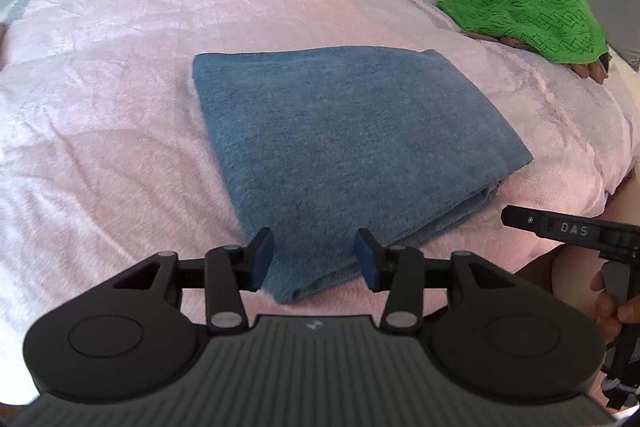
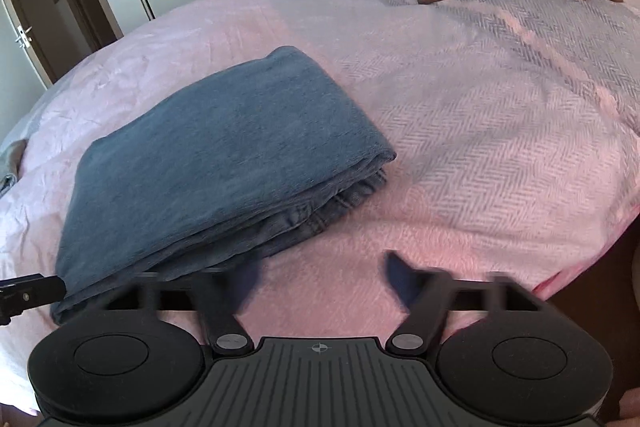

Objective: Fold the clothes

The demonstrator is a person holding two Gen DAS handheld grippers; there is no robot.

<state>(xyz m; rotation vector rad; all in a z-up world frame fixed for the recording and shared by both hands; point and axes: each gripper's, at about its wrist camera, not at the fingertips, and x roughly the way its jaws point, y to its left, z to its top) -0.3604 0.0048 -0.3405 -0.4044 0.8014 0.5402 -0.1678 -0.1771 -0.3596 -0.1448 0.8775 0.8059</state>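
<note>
Blue garment lies folded flat mid-bed, my left gripper and right gripper both jaws spread, holding nothing, at its near edge; a snagged top layer could drag the stack open.

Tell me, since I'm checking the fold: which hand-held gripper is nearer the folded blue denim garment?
Left. The left hand-held gripper hangs open at the folded blue denim garment near corner; the right hand-held gripper is open beside it, over pink bedspread.
</note>
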